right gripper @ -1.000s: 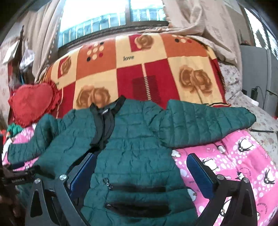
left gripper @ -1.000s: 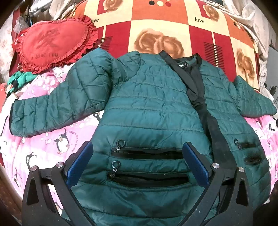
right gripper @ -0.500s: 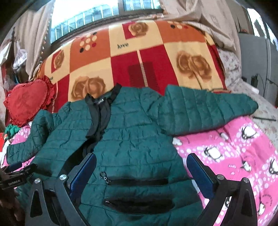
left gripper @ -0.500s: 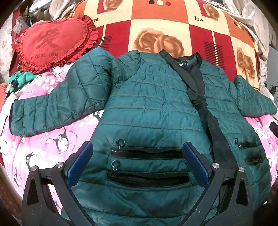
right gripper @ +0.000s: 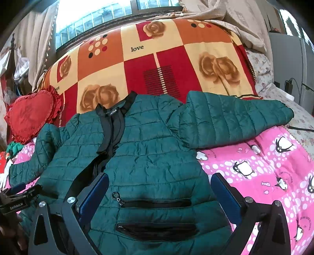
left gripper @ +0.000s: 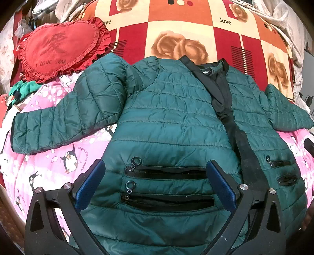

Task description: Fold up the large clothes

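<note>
I've got a pink penguin-print quilt (left gripper: pixel 49 157) down by my left-hand jaws, running under everything. Way out ahead of both jaw pairs there's a red-and-orange rose blanket (right gripper: pixel 157 64) with "love" on it. Red frilly heart pillow (left gripper: pixel 58 49) sits far ahead-left, window (right gripper: pixel 102 13) behind it all.

One green jacket (left gripper: pixel 172 117), two sleeves, four zip pockets, one heart cushion (left gripper: pixel 58 49), two blankets
</note>
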`<state>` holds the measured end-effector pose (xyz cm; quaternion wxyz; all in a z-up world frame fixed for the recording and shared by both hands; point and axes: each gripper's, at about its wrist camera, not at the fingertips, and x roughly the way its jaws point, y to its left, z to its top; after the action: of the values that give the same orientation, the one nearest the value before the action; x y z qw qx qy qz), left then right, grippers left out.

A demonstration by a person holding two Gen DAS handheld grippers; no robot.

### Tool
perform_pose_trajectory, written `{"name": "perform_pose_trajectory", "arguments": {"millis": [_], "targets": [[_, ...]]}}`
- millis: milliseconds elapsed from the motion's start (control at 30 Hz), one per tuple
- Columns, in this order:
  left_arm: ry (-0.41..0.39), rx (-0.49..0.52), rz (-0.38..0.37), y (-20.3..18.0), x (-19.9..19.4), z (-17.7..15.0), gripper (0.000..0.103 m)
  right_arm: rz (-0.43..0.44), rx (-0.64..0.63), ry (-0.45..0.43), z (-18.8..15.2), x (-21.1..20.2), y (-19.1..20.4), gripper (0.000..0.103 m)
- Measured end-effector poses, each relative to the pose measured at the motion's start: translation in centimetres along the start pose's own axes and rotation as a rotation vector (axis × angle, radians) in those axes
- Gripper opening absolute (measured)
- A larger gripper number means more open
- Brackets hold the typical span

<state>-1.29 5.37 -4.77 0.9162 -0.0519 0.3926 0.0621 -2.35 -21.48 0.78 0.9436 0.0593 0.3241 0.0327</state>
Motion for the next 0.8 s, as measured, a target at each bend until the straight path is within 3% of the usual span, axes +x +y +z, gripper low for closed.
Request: {"name": "perform_pose_trajectory", "arguments": {"millis": [800], "targets": [[-0.018,-0.006,0.008,-0.20,-0.37,-0.03,0.103,-0.005,-0.008,-0.008,0.06,0.47,0.49,0.103]]}}
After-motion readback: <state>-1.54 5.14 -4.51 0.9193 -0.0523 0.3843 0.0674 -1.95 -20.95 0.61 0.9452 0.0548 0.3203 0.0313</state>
